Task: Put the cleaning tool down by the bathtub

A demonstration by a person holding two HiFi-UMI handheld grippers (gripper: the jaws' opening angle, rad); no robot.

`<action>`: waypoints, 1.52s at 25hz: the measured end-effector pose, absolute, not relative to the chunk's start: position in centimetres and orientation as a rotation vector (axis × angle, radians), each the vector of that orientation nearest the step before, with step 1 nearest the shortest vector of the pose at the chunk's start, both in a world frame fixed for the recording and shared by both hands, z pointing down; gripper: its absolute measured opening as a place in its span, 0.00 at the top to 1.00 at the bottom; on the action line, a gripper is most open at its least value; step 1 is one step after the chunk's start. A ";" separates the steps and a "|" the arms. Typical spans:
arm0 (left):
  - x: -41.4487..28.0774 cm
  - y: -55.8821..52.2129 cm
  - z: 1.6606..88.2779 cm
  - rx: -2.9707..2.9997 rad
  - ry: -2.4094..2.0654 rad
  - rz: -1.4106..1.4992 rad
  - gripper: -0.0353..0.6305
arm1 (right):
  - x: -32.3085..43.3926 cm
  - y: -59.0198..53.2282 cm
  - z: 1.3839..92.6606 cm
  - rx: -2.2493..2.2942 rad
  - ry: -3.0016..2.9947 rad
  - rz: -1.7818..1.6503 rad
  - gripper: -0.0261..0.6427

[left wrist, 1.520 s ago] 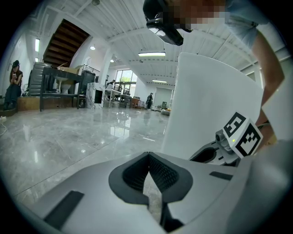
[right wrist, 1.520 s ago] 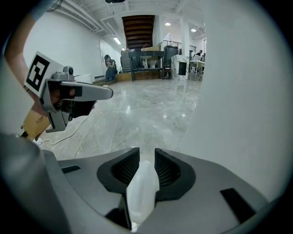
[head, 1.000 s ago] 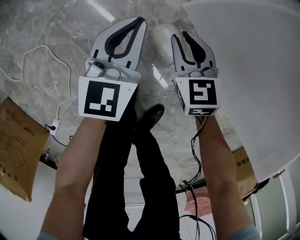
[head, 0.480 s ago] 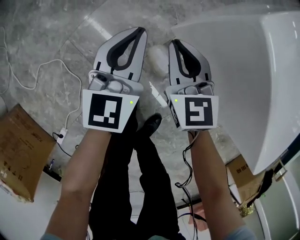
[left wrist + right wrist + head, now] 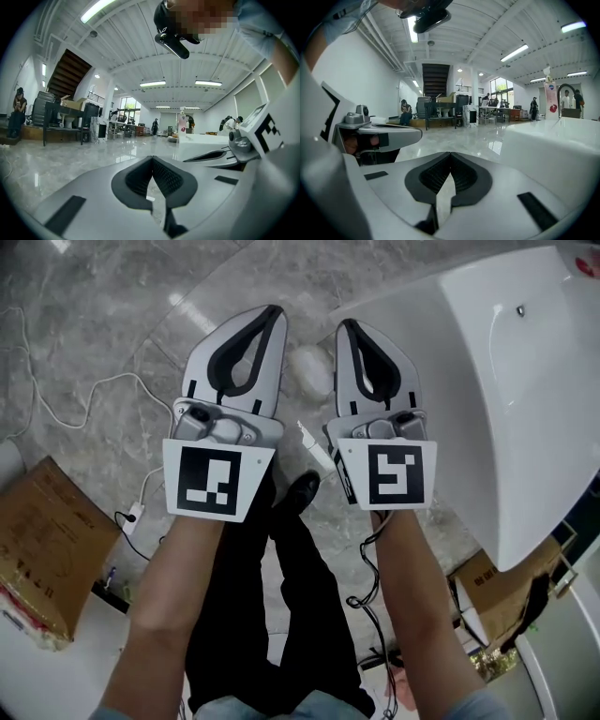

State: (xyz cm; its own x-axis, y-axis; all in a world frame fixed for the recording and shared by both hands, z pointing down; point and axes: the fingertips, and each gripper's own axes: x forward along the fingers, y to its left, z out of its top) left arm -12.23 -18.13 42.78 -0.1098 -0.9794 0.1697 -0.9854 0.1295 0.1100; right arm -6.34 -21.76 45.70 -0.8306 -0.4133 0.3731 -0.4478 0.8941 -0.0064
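Note:
The cleaning tool [image 5: 310,370] lies on the grey marble floor: a white rounded head with a thin white handle [image 5: 315,446] running toward me. It rests just left of the white bathtub [image 5: 506,381], in the gap between my two grippers and below them. My left gripper [image 5: 275,311] is shut, its tips meeting with nothing between them [image 5: 152,158]. My right gripper [image 5: 345,325] is shut too and holds nothing [image 5: 450,153]. Neither gripper touches the tool.
A cardboard box [image 5: 42,540] sits at the left, with a white cable [image 5: 56,409] and plug [image 5: 131,515] on the floor beside it. My black trousers and shoe [image 5: 302,491] are below the grippers. Another box [image 5: 487,587] stands by the tub's near end.
The right gripper's jaws have closed with nothing in them. The view has shifted, so more of the bathtub shows at the right. The tool stays on the floor.

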 end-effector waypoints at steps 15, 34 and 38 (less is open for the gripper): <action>-10.6 -17.7 23.1 2.029 -2.350 0.039 0.92 | -4.6 -21.7 25.3 0.748 -2.861 0.047 0.94; -7.3 -14.2 -2.1 2.107 -2.505 -0.067 0.92 | -0.5 -19.2 0.0 0.829 -3.023 -0.161 0.94; -6.2 -12.8 -6.1 2.128 -2.528 -0.062 0.92 | 1.0 -18.3 -5.2 0.892 -3.067 -0.218 0.94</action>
State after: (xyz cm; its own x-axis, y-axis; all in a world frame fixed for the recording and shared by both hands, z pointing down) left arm -6.17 -12.78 -6.12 -0.1634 -0.9753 -0.1484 -0.9814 0.1760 -0.0761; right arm 1.03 -18.27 -5.18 -0.8432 -0.5291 -0.0952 -0.5373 0.8357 0.1139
